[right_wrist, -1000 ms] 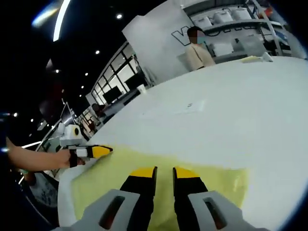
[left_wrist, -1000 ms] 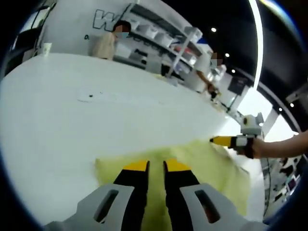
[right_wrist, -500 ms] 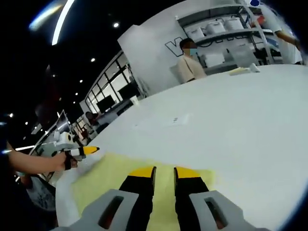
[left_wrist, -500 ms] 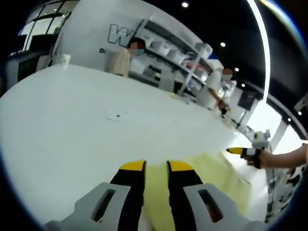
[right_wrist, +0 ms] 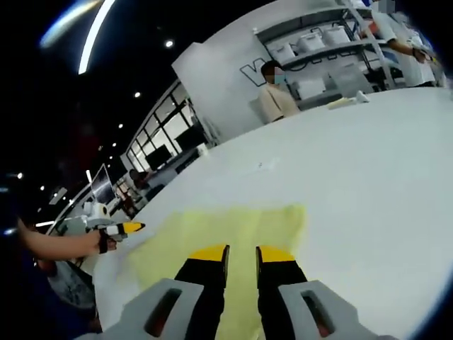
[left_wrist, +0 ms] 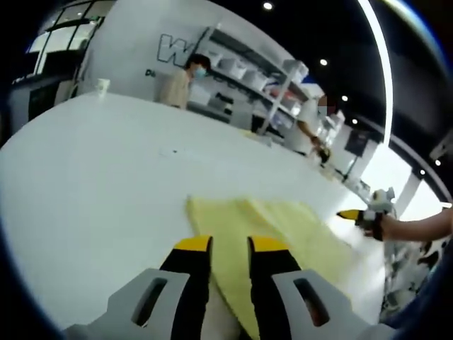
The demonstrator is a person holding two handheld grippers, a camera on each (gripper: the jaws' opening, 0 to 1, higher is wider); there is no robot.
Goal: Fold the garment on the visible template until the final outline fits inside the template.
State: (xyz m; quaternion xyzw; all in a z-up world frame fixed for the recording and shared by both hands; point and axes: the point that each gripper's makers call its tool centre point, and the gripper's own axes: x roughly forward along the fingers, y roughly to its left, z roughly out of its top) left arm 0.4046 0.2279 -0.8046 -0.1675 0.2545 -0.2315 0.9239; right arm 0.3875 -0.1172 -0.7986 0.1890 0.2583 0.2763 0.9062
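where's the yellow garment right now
The pale yellow cloth garment lies on the white table, just ahead of the left gripper in the left gripper view and the right gripper in the right gripper view.

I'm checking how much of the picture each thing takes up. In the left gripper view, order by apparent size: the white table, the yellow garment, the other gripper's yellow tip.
1. White table
2. Yellow garment
3. Right gripper yellow tip, smallest; it is also farther off.

Both views low over the white table (left_wrist: pixel 85 177), looking forward along own jaws, close above the yellow garment (left_wrist: pixel 283 227). Left gripper view faces far shelves (left_wrist: pixel 248 71), catches right gripper (left_wrist: pixel 352 214) at right. Right gripper view catches left gripper (right_wrist: pixel 127 228) at left. Shared: garment, table, shelves.
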